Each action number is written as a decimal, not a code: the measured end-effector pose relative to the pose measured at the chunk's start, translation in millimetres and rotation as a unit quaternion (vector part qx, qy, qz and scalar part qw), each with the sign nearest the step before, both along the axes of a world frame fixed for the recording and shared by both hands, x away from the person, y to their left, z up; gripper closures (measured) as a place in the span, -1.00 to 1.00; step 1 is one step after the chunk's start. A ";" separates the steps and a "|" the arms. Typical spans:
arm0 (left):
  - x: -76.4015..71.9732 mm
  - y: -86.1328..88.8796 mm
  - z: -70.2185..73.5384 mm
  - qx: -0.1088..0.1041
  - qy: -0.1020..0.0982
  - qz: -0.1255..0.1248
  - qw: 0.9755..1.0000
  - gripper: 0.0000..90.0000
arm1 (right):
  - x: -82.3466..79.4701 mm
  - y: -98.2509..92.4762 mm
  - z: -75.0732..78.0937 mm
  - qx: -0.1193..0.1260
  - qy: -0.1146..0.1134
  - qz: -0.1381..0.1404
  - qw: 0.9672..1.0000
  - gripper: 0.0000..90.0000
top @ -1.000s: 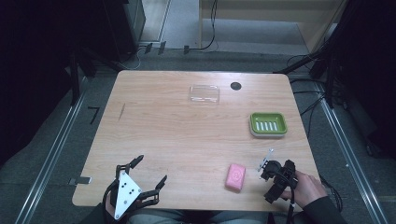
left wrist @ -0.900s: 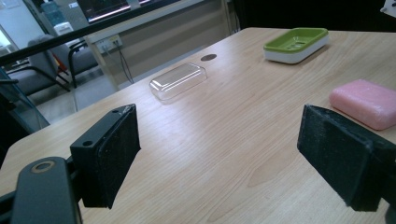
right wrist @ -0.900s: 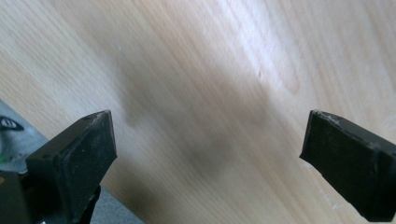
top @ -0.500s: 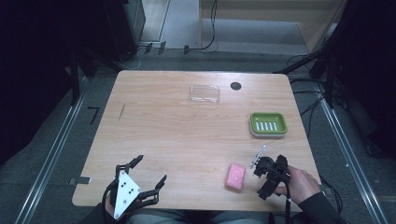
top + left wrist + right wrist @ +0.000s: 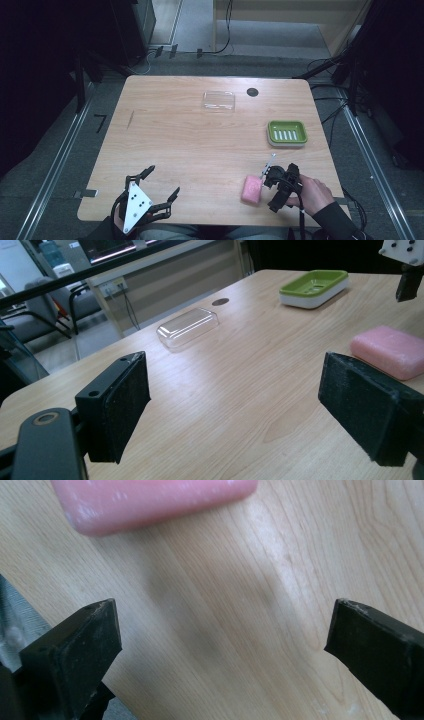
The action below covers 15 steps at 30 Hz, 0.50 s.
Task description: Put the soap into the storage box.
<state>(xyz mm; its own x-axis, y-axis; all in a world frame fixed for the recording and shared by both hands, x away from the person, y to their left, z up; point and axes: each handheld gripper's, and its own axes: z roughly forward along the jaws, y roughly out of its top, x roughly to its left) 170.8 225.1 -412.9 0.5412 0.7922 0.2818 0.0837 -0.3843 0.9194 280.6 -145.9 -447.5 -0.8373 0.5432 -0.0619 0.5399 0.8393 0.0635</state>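
High view: the table [image 5: 200, 145] holds a green dish [image 5: 287, 133] at 3 o'clock. Right gripper [image 5: 276, 181] hangs open just beside the pink soap [image 5: 251, 190] at 5 o'clock. Left gripper [image 5: 150, 192] rests open at 7 o'clock, its hand mostly hidden.

Wooden table [image 5: 240, 390]: clear plastic lid [image 5: 188, 328] at far centre; green soap dish [image 5: 314, 287] on a white base, far right; pink soap bar [image 5: 390, 351] nearer (right edge). Left gripper [image 5: 260, 410] jaws wide apart, nothing between.
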 end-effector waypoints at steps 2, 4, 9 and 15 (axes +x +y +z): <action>0.1 -0.3 -0.2 0.001 0.001 -0.001 1.000 -0.70 | -0.2 1.9 0.6 0.001 0.000 0.002 1.000 -0.98; 0.3 -1.1 -0.2 0.001 0.000 -0.001 1.000 -0.70 | 0.9 6.3 1.7 0.004 0.001 0.008 1.000 -0.98; 0.6 -1.9 -0.2 0.000 0.000 -0.002 1.000 -0.70 | 2.8 12.6 0.6 0.004 0.002 0.018 1.000 -0.99; 0.6 -0.8 -0.2 -0.001 0.000 -0.001 1.000 -0.70 | 6.6 21.3 -1.7 0.008 0.007 0.025 1.000 -1.00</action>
<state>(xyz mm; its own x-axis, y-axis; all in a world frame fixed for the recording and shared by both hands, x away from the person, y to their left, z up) 171.4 224.3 -413.1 0.5433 0.7913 0.2803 0.0828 -0.3828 0.9201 287.2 -124.5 -449.2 -0.8643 0.5011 -0.0426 0.4978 0.8645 0.0698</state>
